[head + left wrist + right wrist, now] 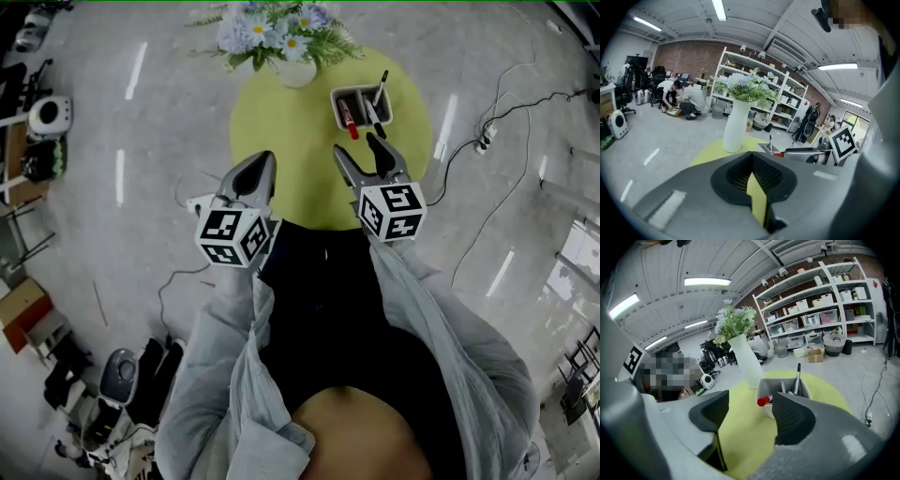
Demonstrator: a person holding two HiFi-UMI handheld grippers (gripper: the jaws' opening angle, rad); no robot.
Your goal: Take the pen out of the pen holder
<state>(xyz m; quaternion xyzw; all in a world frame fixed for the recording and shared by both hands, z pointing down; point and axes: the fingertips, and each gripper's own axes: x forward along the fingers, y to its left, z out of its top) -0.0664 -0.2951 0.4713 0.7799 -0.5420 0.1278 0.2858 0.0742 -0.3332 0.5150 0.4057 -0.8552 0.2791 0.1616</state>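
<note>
The right gripper hangs over the near side of the round yellow-green bench with its jaws well apart and nothing between the pads; its own view looks through the gap at bare bench top and, beyond that, the pen holder. The left gripper is beside it, over the bench's near left edge, with its jaws together and empty. Both grippers point forward and somewhat down, and grey sleeves run back from them toward the person. The pen holder is a pale rectangular tub standing on the far right part of the bench, just ahead of the right gripper's tips. The pens are in it: a red-capped pen leans out over the near rim toward the right gripper, a black pen stands up at the far side, and another dark marker lies slanted between them. Left of the holder, at the bench's far edge, stands a white vase with pale blue and white flowers. Around the bench is grey floor, with cables trailing to the right.
</note>
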